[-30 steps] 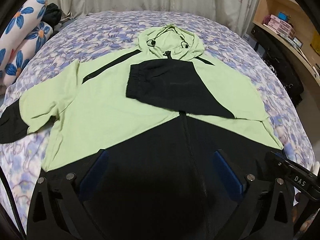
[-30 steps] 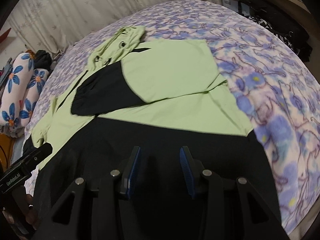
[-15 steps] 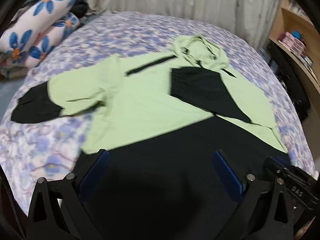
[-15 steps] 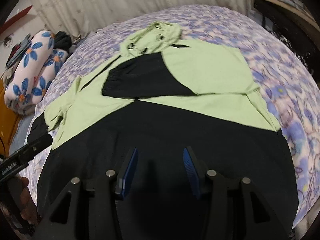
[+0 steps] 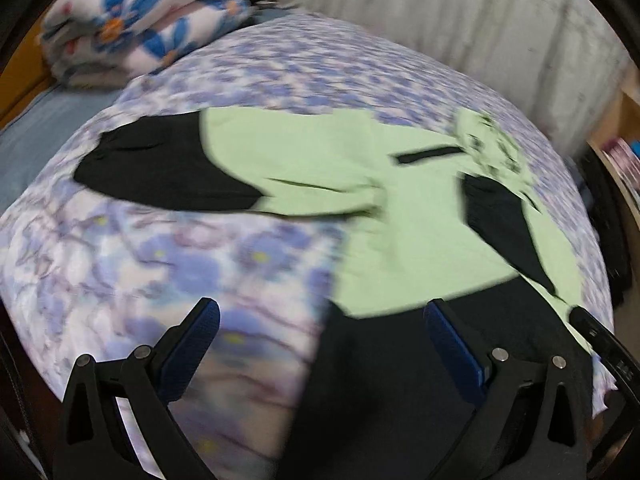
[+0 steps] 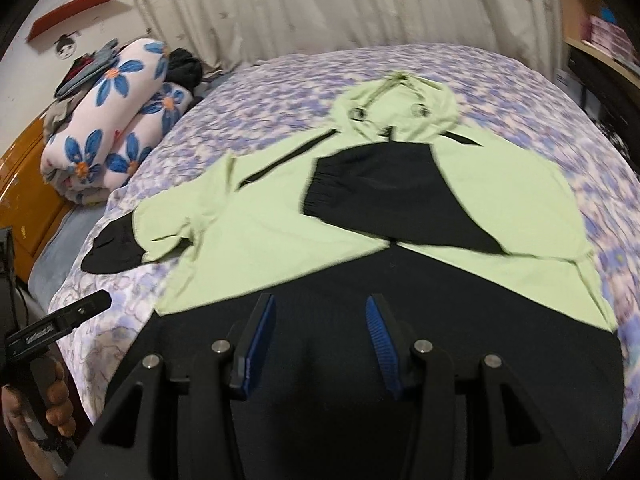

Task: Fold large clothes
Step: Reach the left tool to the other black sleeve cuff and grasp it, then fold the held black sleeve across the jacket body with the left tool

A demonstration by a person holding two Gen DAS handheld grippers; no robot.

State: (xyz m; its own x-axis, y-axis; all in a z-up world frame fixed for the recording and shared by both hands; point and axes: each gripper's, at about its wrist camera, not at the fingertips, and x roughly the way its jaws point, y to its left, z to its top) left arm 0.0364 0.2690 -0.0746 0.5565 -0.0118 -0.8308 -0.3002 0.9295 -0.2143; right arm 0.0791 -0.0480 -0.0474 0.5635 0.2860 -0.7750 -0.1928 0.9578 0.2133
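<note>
While the right sleeve [image 6: 384, 196] is lying folded across the hoodie [image 6: 280, 236], the wide-open, empty left gripper [image 5: 320, 344] is swinging toward the spread left sleeve [image 5: 168, 172]; the right gripper [image 6: 320, 336] is hovering half-open, empty.

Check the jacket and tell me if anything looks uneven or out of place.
The jacket is lopsided. Its right sleeve is folded across the chest, black cuff near the hood. The left sleeve still sticks out sideways over the bed, bunched near the armpit. Nothing looks torn.
</note>
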